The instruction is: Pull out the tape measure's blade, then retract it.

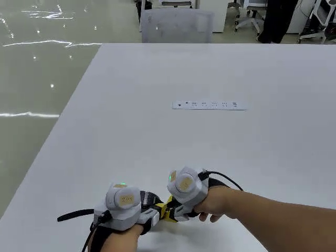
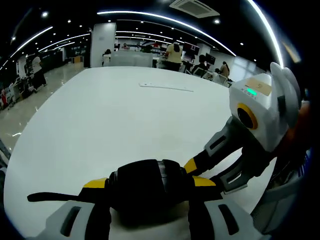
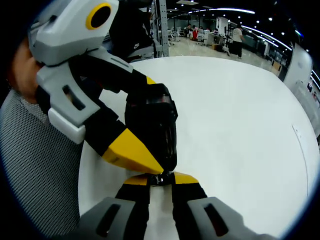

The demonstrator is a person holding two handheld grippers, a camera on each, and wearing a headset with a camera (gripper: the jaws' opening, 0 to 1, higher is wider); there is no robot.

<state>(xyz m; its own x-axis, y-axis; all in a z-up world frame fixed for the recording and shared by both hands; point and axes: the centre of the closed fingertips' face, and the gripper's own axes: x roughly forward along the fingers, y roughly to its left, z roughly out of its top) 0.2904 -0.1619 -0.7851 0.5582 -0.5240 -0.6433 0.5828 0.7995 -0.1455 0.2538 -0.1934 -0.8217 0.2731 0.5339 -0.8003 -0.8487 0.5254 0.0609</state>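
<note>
Left gripper (image 1: pixel 152 212) and right gripper (image 1: pixel 169 209) meet at the near edge of the table (image 1: pixel 157 79), with the tape (image 1: pixel 148 198) between them; a power strip (image 1: pixel 210 105) lies farther off. In the left gripper view, its jaws clamp the black tape body, and the right gripper's yellow tips touch its right side. In the right gripper view, its jaws are narrow, pinching a small dark tab (image 3: pixel 160 179) at the tape's end.

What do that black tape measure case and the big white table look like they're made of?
Tape measure: looks like black rubbery plastic, matte, with moulded ridges and only dull highlights, though I can't be sure. Table: smooth white top, likely laminate or painted board, going by its even satin look with no grain.
</note>
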